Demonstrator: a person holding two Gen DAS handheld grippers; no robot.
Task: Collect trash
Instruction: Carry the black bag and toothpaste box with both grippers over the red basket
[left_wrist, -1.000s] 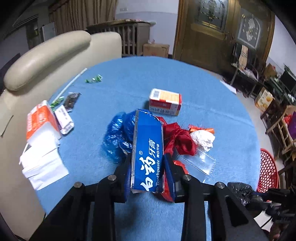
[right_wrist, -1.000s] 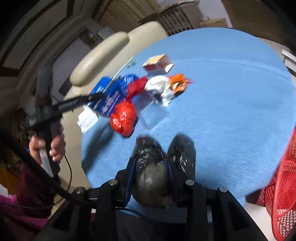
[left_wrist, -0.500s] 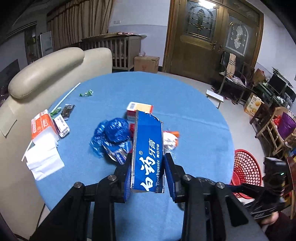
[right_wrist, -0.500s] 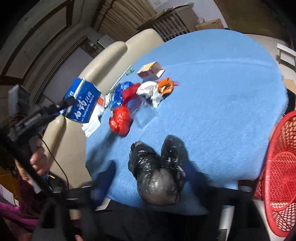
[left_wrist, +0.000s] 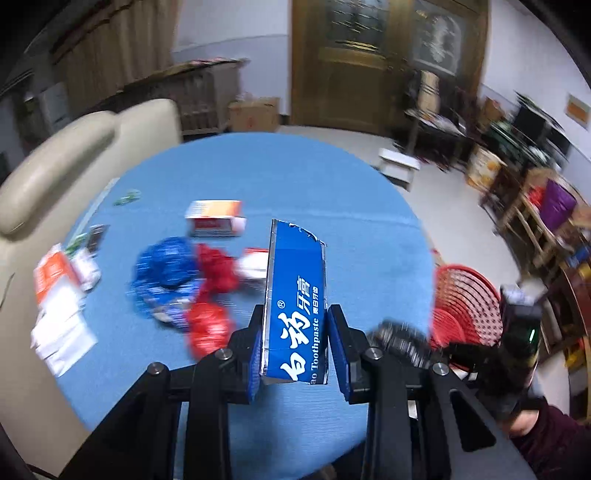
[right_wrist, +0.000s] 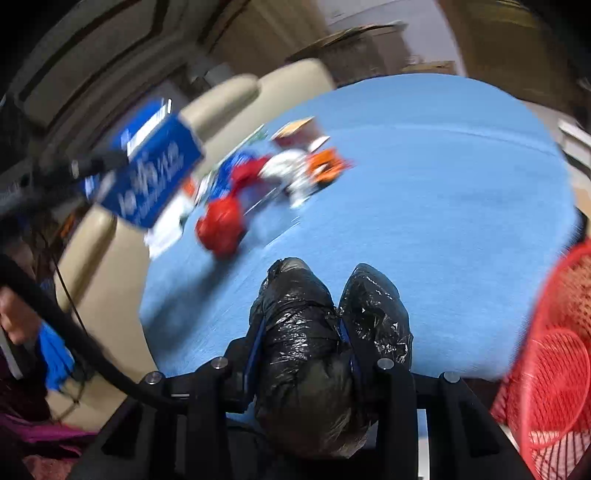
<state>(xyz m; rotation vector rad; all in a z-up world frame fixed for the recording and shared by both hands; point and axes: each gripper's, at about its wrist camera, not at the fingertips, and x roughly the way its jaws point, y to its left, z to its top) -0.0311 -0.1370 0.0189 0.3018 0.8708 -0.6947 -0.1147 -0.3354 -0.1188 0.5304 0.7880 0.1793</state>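
You have one blue cardboard toothpaste box (left_wrist: 295, 302), one crumpled black plastic bag (right_wrist: 325, 332), two red crumpled plastic wads (left_wrist: 210, 328), one blue crumpled plastic bag (left_wrist: 166, 266), one orange-and-white small carton (left_wrist: 216, 218) and one red mesh basket (left_wrist: 469, 306) in view.

- Cream sofa (left_wrist: 55, 162) past the left of my tongs, against the blue table (left_wrist: 280, 173).
- Wooden door (left_wrist: 373, 66) far ahead.
- Cardboard box (left_wrist: 255, 114) beside it on the floor.

Blue toothpaste box (left_wrist: 295, 295), glossy black bag (right_wrist: 314, 332), red basket (left_wrist: 465, 306), blue tablecloth (left_wrist: 295, 177)
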